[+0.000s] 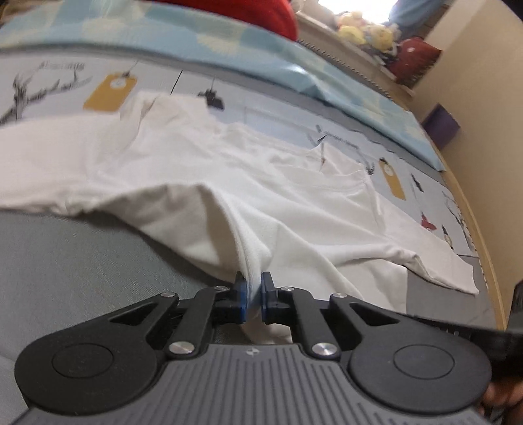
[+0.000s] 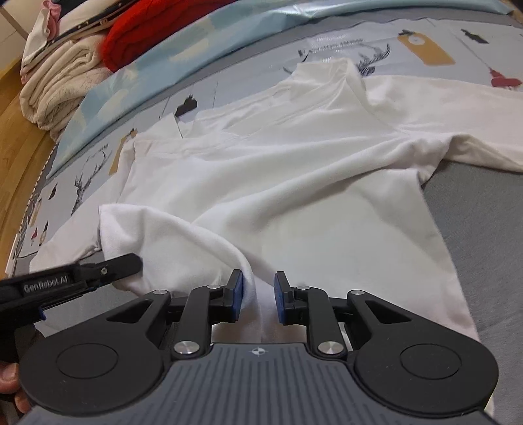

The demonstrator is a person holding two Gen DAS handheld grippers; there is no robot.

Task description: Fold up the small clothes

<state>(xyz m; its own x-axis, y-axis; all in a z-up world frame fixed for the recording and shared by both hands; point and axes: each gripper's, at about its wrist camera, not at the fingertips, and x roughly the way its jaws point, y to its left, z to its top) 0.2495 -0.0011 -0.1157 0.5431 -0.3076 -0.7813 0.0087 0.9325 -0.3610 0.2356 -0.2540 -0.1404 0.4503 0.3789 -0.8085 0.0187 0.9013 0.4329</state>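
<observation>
Pinching a bunched edge of the white cotton T-shirt (image 1: 228, 170), the left gripper (image 1: 252, 287) has its blue-padded jaws nearly together, with a thin sheaf of cloth squeezed between them and rising out of the pinch as a tented ridge. In the right wrist view, the right gripper (image 2: 258, 291) stands partly open: a fold of the same shirt rests against its left pad, but the right pad is clear of the cloth, so nothing is gripped there. The left gripper's black finger shows at that picture's left edge, beside the lifted flap.

Beyond the jaws, the shirt lies spread on the grey printed bedsheet (image 1: 65, 255), one sleeve turned inward and the far half loosely flat with wrinkles. Farther off runs a pale blue patterned blanket (image 1: 202, 39), then a red cushion (image 1: 248, 13).

Judging by this, folding has barely begun: one side is being brought over, while the other side and the final halving remain. A cream pile of folded cloth (image 2: 55, 85) sits beyond the bed's corner.
</observation>
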